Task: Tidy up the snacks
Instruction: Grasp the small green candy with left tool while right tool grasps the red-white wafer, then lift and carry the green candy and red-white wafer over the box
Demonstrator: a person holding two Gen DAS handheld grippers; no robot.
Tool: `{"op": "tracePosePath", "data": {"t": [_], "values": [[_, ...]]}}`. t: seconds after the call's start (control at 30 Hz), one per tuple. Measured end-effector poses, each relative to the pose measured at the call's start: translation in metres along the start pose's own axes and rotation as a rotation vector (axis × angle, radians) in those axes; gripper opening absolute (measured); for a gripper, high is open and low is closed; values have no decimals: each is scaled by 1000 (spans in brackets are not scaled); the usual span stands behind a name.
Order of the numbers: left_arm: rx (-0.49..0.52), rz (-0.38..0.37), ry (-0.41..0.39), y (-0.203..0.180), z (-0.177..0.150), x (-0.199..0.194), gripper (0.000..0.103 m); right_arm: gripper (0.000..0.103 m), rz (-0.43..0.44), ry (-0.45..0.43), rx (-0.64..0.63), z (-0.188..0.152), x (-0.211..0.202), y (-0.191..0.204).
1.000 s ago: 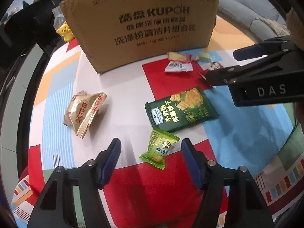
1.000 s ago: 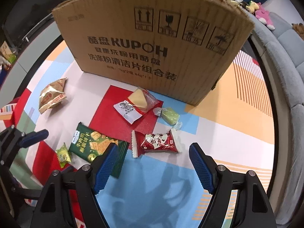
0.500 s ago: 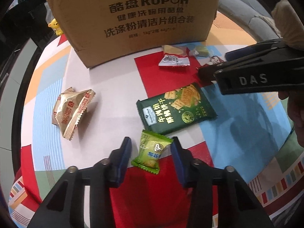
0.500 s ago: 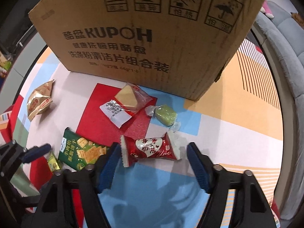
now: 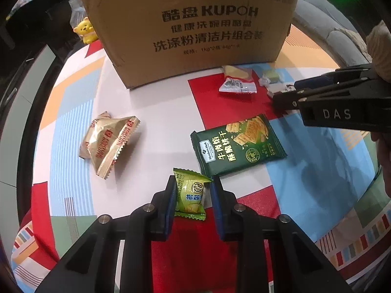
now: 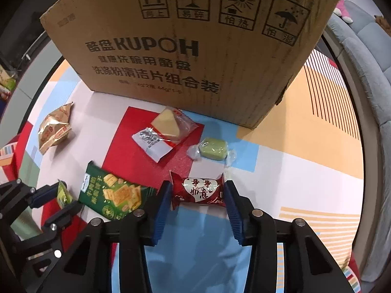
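My left gripper (image 5: 193,190) is shut on a small light-green snack packet (image 5: 190,195), which also shows in the right wrist view (image 6: 64,195). My right gripper (image 6: 196,191) is shut on a red heart-print snack packet (image 6: 199,191), its pads touching both ends. A dark green cracker pack (image 5: 237,144) lies between them, also in the right wrist view (image 6: 114,195). A gold packet (image 5: 107,141) lies to the left. A yellow wedge packet (image 6: 166,131) and a green wrapped candy (image 6: 212,149) lie in front of the cardboard box (image 6: 190,48).
The large open cardboard box (image 5: 190,31) stands at the back of the colourful tablecloth (image 5: 158,112). A yellow bear toy (image 5: 84,29) sits left of the box. A grey sofa (image 6: 366,73) runs along the right.
Both grippers have closed from wide open. The left one closed on the light-green packet, the right one moved forward and closed on the red packet.
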State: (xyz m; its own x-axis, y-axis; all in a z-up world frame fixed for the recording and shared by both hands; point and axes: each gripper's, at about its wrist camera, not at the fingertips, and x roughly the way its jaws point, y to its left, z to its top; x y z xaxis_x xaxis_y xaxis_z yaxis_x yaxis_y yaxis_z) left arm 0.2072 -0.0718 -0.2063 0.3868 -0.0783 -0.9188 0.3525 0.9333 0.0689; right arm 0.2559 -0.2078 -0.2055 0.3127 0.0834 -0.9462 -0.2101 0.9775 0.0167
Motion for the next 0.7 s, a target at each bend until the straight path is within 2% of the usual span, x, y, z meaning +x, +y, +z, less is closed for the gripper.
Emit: {"op": "tracePosePath", "data": {"t": [0.2, 0.7], "values": [[-17, 15, -26, 3, -4, -16, 27, 42, 19, -3, 21, -4, -9, 4], [-73, 44, -106, 17, 7, -61, 27, 42, 9, -88, 32, -15, -66, 19]]}}
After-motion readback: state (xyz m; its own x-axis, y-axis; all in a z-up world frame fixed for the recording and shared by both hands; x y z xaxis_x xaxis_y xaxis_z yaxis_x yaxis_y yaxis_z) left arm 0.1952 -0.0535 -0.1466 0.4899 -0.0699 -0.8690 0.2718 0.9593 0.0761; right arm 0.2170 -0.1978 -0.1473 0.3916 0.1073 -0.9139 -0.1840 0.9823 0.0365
